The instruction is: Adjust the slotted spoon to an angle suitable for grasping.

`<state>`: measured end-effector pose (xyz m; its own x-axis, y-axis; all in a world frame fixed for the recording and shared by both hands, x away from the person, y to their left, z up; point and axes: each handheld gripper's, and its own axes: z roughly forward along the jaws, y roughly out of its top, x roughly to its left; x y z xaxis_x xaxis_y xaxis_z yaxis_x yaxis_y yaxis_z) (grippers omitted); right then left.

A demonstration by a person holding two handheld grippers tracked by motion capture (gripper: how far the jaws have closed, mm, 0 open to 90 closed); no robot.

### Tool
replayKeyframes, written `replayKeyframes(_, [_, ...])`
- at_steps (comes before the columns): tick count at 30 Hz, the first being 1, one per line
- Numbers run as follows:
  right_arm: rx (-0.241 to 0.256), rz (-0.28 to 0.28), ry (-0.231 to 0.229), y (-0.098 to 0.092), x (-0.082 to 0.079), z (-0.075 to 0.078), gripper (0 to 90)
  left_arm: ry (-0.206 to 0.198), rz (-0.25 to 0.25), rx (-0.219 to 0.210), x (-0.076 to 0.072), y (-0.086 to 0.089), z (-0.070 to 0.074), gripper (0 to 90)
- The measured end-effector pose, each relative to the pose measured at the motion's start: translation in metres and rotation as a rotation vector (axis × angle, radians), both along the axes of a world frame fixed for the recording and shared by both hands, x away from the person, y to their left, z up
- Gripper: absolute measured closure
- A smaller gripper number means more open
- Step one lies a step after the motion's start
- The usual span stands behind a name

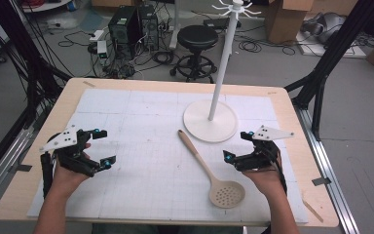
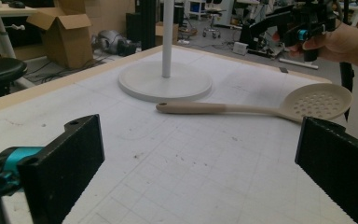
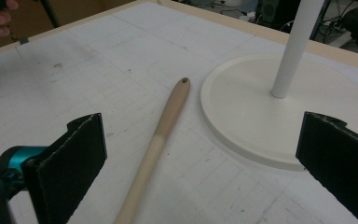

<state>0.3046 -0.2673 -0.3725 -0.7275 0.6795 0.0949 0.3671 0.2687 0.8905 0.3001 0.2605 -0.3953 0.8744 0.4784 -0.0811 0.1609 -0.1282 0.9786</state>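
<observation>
Spoon: beige slotted spoon with a long wooden-looking handle (image 1: 209, 168), flat on the white gridded mat (image 1: 141, 185) of the light wood table (image 1: 292, 105); perforated bowl toward the person, handle tip with a small hole just beside the stand's base.
Stand: white hook stand with a round base and tall pole (image 1: 212, 119), upright at the far middle of the mat.
Left tongs (image 1: 104, 146): wide open, holding nothing, well left of the spoon.
Right tongs (image 1: 239, 145): wide open, holding nothing, near the spoon's right side, with the handle between the jaws in the right gripper view.
Handling (judged): light, rigid, fairly smooth; likely to pivot if pinched at 1 end.
Hold (judged): mid-handle, jaws across its width; hole looks suited to 1 of the stand's hooks.
</observation>
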Motion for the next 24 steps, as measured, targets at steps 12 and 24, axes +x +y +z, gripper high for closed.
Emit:
replayKeyframes(12, [0.005,-0.002,-0.006,0.0005,-0.0019,0.0001,0.1,0.009,-0.016,0.017,0.0001,-0.0036,-0.0021,1.7])
replayKeyframes(24, [0.003,-0.012,-0.004,-0.0006,-0.0028,0.0011,0.1,0.004,-0.011,0.019,-0.0001,-0.0031,-0.0014,1.7])
